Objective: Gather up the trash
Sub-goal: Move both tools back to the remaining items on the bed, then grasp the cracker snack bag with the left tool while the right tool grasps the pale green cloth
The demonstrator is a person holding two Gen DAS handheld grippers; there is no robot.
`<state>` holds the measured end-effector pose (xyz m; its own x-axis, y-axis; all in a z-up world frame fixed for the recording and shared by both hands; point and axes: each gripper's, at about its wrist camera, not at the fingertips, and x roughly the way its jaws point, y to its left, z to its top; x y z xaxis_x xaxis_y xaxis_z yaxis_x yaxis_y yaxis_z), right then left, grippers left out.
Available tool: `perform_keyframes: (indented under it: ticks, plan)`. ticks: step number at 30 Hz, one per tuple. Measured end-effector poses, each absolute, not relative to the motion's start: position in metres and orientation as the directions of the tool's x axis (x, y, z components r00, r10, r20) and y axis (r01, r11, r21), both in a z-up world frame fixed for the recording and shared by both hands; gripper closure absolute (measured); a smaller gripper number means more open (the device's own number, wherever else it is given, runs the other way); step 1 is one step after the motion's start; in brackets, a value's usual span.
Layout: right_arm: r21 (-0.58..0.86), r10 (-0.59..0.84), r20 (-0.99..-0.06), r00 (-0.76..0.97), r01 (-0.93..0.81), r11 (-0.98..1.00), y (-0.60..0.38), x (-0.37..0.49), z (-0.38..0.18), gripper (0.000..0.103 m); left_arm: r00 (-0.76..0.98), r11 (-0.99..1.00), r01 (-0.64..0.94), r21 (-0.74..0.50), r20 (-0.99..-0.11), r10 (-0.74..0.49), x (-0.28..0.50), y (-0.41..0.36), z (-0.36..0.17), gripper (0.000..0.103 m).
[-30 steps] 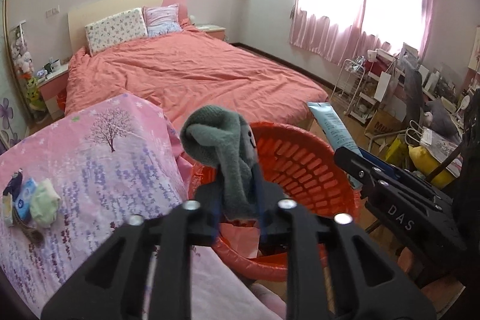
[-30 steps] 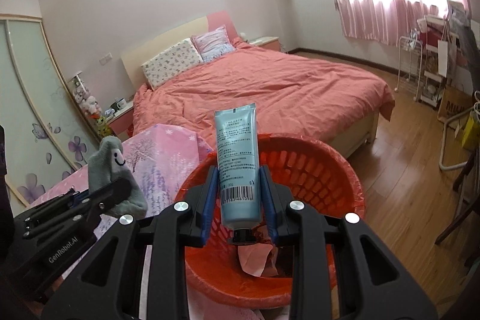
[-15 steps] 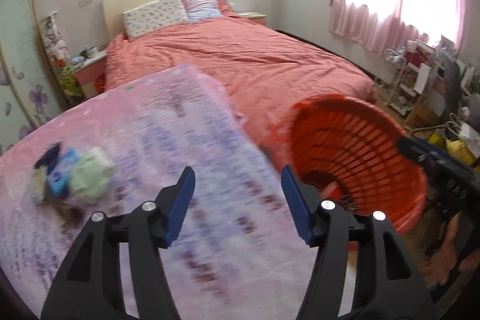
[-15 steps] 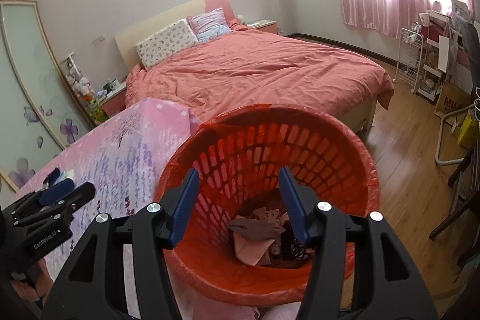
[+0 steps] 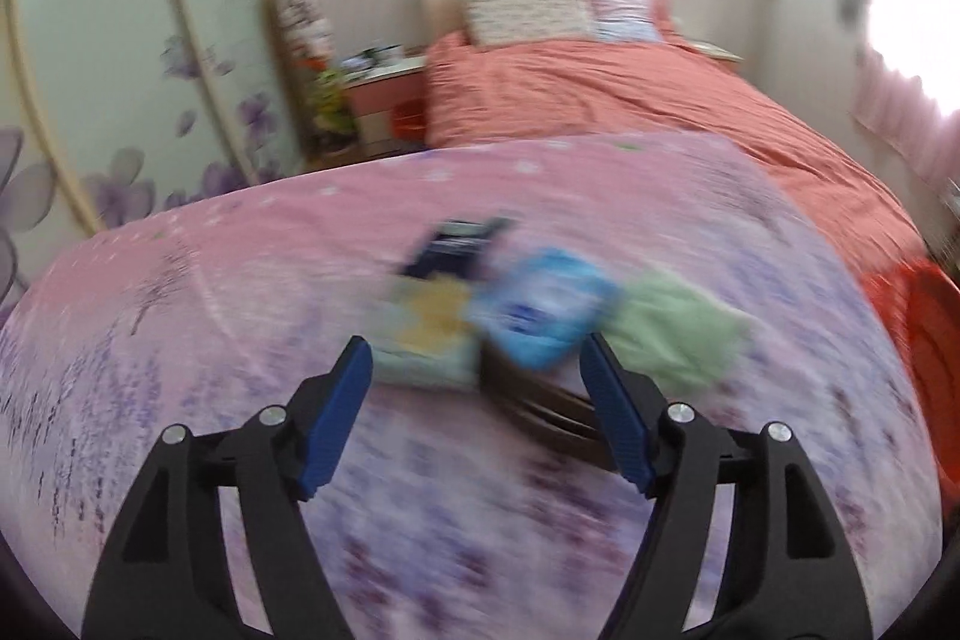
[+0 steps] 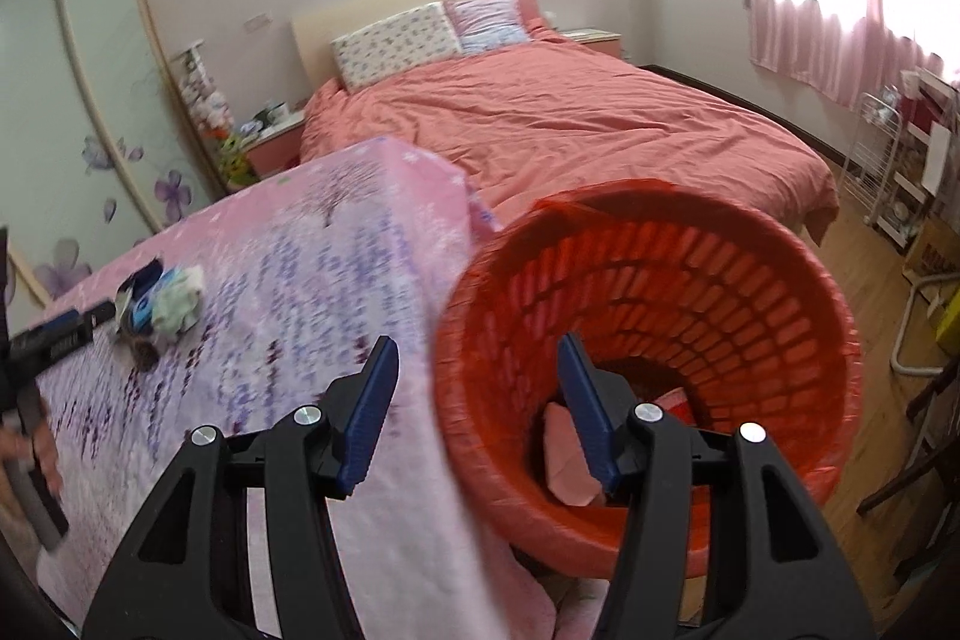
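A wide bed with a salmon-pink quilt [image 6: 558, 112] fills the far side of the room. Nearer lies the surface under a pink cloth printed with lilac trees [image 5: 240, 280], and just beside its edge stands a round red plastic lattice basket [image 6: 750, 280] with pink crumpled scraps in its bottom. On the cloth sits a small blurred heap: a pale green cloth [image 5: 678, 328], a blue packet [image 5: 546, 310], a dark blue wrapper [image 5: 456, 244]. The left tongs [image 5: 477, 364] are opening, empty, pointing at that heap. The right tongs [image 6: 477, 361] stand half open, empty, over the basket's rim.
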<state>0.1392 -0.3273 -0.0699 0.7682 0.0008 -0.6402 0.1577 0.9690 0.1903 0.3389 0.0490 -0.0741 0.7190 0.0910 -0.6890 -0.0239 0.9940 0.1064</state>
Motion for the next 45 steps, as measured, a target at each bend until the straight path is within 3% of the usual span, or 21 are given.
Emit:
perform_keyframes:
  ticks: [10, 12, 14, 17, 28, 38, 39, 41, 43, 45]
  plan:
    - [0.153, 0.029, -0.665, 0.746, 0.098, 0.983, -0.292, 0.158, -0.072, 0.047, 0.645, 0.999, -0.03, 0.014, -0.763, 0.03, 0.398, 0.077, -0.092, 0.032]
    - [0.146, 0.032, -0.669, 0.743, 0.088, 0.985, -0.286, 0.16, -0.072, 0.047, 0.63, 1.0, -0.026, 0.011, -0.776, 0.025, 0.406, 0.078, -0.097, 0.038]
    - [0.138, 0.035, -0.672, 0.74, 0.078, 0.987, -0.279, 0.161, -0.073, 0.047, 0.613, 1.0, -0.024, -0.012, -0.79, 0.005, 0.41, 0.083, -0.102, 0.053]
    - [0.132, 0.046, -0.676, 0.736, 0.06, 0.989, -0.268, 0.165, -0.074, 0.047, 0.611, 0.999, -0.035, -0.012, -0.792, 0.012, 0.401, 0.094, -0.104, 0.059]
    - [0.157, 0.161, -0.673, 0.722, -0.073, 0.985, -0.193, 0.207, -0.075, 0.047, 0.609, 0.998, -0.041, 0.048, -0.79, 0.063, 0.328, 0.136, -0.106, 0.058]
    - [0.177, 0.194, -0.719, 0.668, -0.094, 0.98, -0.14, 0.279, -0.087, 0.048, 0.619, 0.998, -0.062, -0.004, -0.785, 0.035, 0.322, 0.151, -0.107, 0.058]
    - [0.184, 0.201, -0.724, 0.66, -0.097, 0.978, -0.14, 0.278, -0.089, 0.051, 0.618, 0.998, -0.06, -0.005, -0.785, 0.033, 0.323, 0.151, -0.108, 0.058]
    - [0.202, 0.22, -0.729, 0.648, -0.102, 0.974, -0.141, 0.277, -0.092, 0.077, 0.617, 0.998, -0.057, -0.005, -0.786, 0.031, 0.323, 0.15, -0.109, 0.059]
    - [0.214, 0.231, -0.727, 0.647, -0.107, 0.971, -0.142, 0.272, -0.093, 0.088, 0.621, 0.999, -0.054, -0.008, -0.783, 0.028, 0.322, 0.149, -0.109, 0.06]
    - [0.212, 0.231, -0.724, 0.65, -0.109, 0.971, -0.146, 0.263, -0.092, 0.091, 0.623, 0.999, -0.05, -0.012, -0.782, 0.022, 0.318, 0.148, -0.108, 0.06]
